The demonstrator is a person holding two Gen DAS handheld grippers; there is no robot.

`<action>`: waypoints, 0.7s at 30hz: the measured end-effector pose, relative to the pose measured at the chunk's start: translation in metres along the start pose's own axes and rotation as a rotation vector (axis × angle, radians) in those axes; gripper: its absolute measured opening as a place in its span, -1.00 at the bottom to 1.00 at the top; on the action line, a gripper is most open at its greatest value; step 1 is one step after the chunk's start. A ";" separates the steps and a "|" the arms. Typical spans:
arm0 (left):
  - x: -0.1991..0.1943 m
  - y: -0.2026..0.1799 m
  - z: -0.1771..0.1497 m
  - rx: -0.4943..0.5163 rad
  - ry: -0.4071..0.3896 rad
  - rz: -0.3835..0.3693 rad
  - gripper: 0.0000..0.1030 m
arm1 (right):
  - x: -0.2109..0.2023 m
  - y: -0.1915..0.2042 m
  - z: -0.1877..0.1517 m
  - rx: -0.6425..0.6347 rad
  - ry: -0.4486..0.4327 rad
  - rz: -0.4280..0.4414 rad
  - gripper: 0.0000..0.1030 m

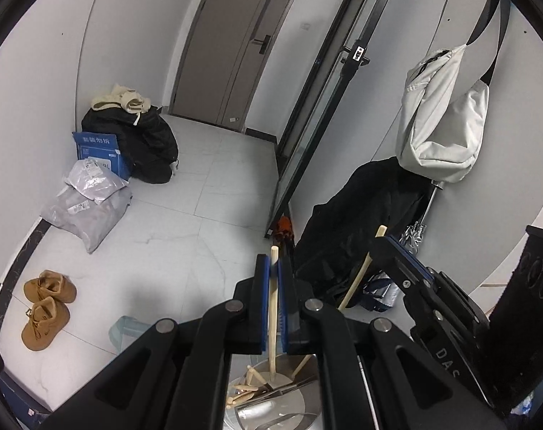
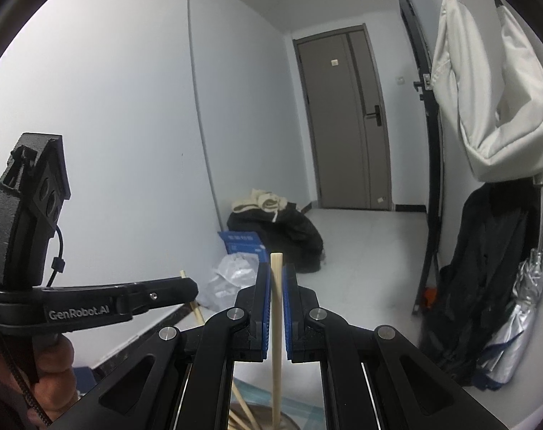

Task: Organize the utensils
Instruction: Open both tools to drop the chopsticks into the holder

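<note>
I am holding one chopstick [image 1: 273, 286] in my left gripper [image 1: 274, 276] and another chopstick [image 2: 276, 286] in my right gripper [image 2: 277, 279], jaws narrow, above the round holder [image 1: 271, 390]; lowering them comes next, I judge.

Pale tiled floor [image 1: 206, 193], white walls [image 2: 128, 107], grey door [image 1: 235, 43] far ahead of the tool, white bag [image 1: 439, 118] hanging right, tan boots [image 1: 47, 308] left.

Two claws [image 1: 275, 268], two held chopsticks [image 1: 272, 308], two brown shoes [image 1: 47, 308].
</note>
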State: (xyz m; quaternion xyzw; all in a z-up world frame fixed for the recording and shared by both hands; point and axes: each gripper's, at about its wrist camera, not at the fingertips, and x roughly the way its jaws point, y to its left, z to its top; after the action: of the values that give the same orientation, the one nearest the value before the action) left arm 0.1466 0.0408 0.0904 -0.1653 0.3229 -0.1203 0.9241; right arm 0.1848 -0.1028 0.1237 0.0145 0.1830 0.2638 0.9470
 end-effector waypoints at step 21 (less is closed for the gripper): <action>0.001 0.005 -0.020 0.015 0.025 -0.018 -0.97 | 0.002 0.011 -0.044 -0.158 0.086 0.074 -0.89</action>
State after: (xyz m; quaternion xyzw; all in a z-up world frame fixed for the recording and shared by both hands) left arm 0.1354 0.0408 0.0735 -0.1596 0.3322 -0.1331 0.9201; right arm 0.1654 -0.0955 0.0838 -0.0648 0.2015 0.3127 0.9260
